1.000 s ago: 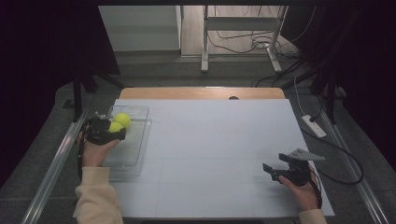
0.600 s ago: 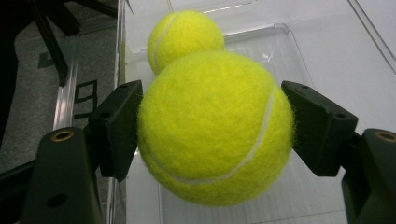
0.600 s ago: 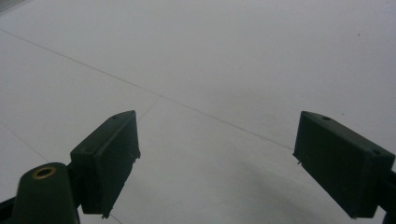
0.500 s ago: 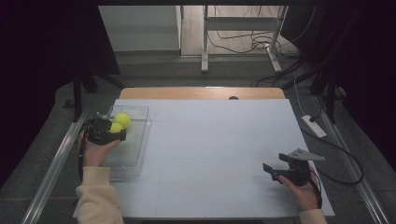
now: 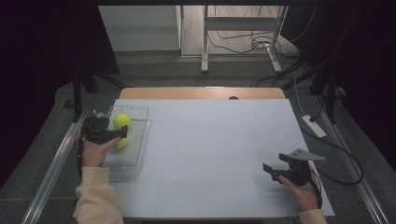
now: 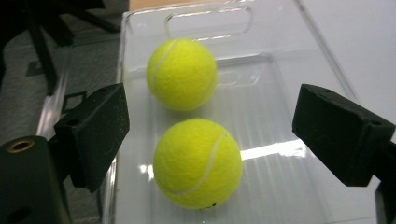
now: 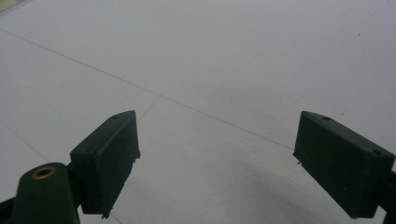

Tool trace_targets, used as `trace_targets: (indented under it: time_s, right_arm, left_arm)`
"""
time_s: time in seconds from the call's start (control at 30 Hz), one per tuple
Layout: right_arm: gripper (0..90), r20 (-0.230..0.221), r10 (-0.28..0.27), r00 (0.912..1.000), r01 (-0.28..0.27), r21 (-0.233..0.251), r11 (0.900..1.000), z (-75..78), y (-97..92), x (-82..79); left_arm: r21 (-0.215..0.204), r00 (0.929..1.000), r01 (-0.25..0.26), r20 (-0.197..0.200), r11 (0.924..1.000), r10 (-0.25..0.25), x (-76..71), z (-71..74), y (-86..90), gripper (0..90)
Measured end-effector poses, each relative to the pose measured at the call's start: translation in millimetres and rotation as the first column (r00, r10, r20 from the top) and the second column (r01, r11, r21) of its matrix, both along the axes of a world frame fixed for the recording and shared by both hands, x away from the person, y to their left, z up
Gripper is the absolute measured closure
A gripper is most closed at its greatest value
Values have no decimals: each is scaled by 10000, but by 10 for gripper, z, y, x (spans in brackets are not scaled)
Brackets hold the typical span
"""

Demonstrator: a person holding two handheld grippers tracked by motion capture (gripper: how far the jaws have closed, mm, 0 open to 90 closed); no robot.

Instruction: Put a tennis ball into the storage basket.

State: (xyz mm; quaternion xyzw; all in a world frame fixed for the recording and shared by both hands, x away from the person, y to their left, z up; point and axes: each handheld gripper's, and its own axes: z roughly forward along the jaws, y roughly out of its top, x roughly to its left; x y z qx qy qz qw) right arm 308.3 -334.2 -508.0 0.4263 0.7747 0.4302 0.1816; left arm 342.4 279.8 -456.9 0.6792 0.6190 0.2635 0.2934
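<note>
Two yellow tennis balls lie in a clear plastic tray [image 5: 140, 142] at the table's left side. The near ball [image 6: 197, 163] [image 5: 121, 143] rests on the tray floor between the jaws of my left gripper [image 6: 217, 135] [image 5: 122, 136]. Those jaws have just been opening, and the pads stand clear of the ball on both sides. Just beyond it sits the far ball [image 6: 182, 74] [image 5: 122, 120], close to the tray's handle end. My right gripper [image 5: 270, 170] [image 7: 217, 163] is open over the bare white table at the front right, with nothing between its jaws.
The tray [image 6: 280, 70] has low clear walls and a handle slot at its far end. The white tabletop [image 5: 210, 140] spreads between the two hands. A metal rail [image 5: 56, 158] runs along the table's left side, and a power strip [image 5: 314, 126] lies off the right edge.
The left jaws have opened off the ball they were shut on, and it now lies in the tray near the other ball. Neither hand has shifted.
</note>
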Motion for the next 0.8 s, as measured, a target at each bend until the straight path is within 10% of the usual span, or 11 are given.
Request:
trace_targets:
  time_s: [0.8]
  right_arm:
    - [143,-16,10,10000,-9,181,9998,-2,-22,44]
  left_arm:
    - [-1638,9665,2186,1723,9620,-1903,-165,151,-133,134]
